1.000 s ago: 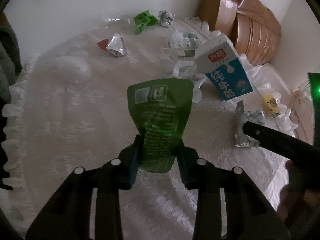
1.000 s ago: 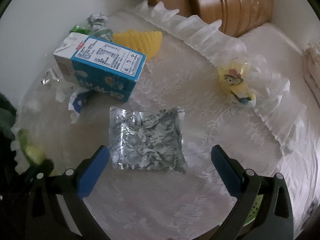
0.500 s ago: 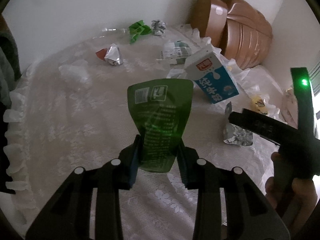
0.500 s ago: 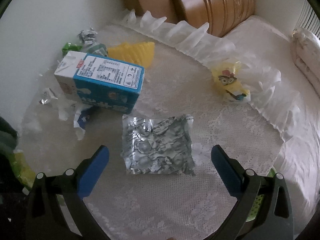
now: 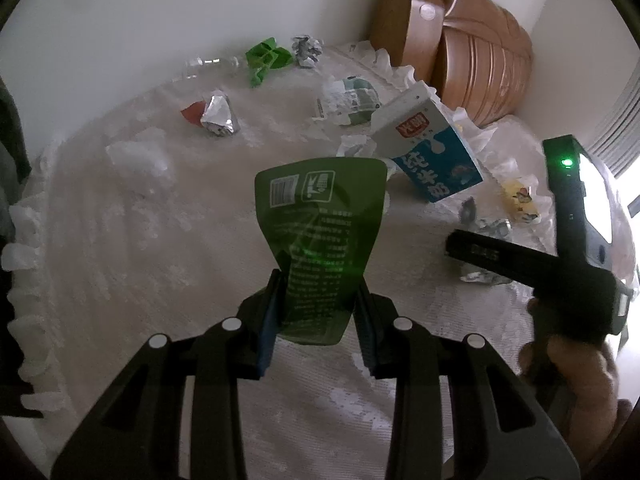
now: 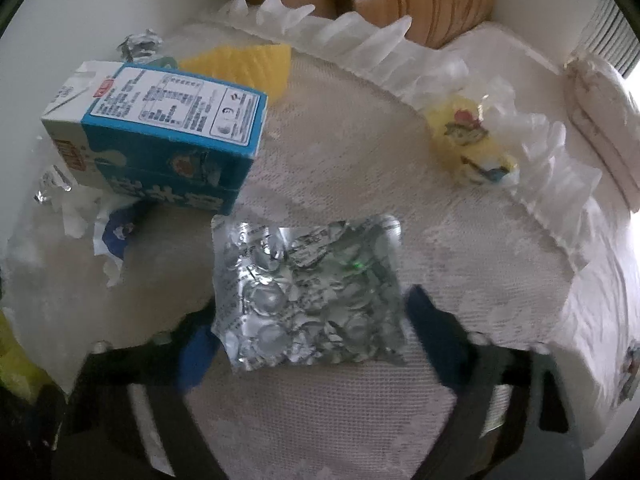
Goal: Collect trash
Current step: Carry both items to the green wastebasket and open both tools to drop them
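My right claw (image 6: 310,332) has just been closing its jaws around the silver foil packet (image 6: 306,290); a second ago they stood wide apart on either side of it, and now the blue pads sit just beside its left and right edges. The view is blurred there, so I cannot tell whether the pads press on the foil yet. The packet lies flat on the lace-covered tabletop (image 6: 340,184), just in front of the blue milk carton (image 6: 160,136), which lies on its side. A yellow cartoon-printed wrapper (image 6: 472,148) sits near the frilled edge to the right, and a yellow ridged piece (image 6: 244,64) shows behind the carton.

My left claw (image 5: 316,320) is clenched on the green pouch (image 5: 320,236), its pads pressing the lower part from both sides while the pouch stands upright above the cloth. In that view the carton (image 5: 432,152) lies beyond the pouch to the right, with crumpled green wrapping (image 5: 266,58), a foil ball (image 5: 306,50) and a red-and-silver wrapper (image 5: 212,116) scattered farther back. My right hand (image 5: 568,364) shows at the right edge.
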